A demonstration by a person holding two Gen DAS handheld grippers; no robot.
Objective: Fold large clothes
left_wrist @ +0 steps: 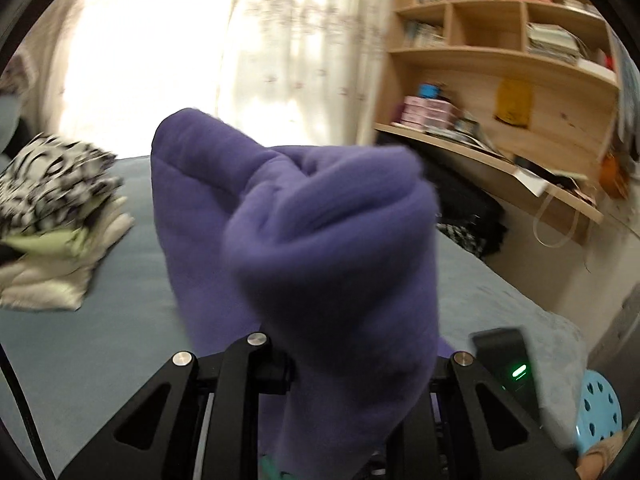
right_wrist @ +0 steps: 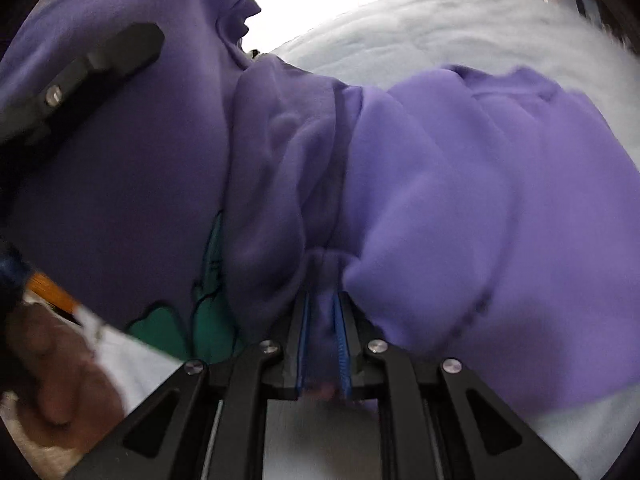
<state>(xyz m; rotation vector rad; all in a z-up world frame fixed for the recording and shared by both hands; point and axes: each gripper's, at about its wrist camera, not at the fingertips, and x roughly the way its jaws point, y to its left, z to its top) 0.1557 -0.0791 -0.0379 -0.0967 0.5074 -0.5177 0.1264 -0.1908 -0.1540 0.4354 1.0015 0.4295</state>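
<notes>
Garment: purple sweatshirt [right_wrist: 460,184], bunched and lifted above the pale bed cover [right_wrist: 420,20]; green print shows near its lower left.
Right gripper [right_wrist: 323,320]: pressed together on a pleat of the purple fabric between its blue pads.
Left gripper [left_wrist: 352,360]: pinching a thick fold of the sweatshirt (fingertips buried in cloth).
Risk: both grips hold bunched layers, so a layer may slip free and the fold come out crooked.
Nearby: stacked folded clothes [left_wrist: 52,216], which a swinging sleeve could topple.

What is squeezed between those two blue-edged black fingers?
A bunched fold of the purple garment, pinched in the right gripper, seen in the right wrist view.
</notes>
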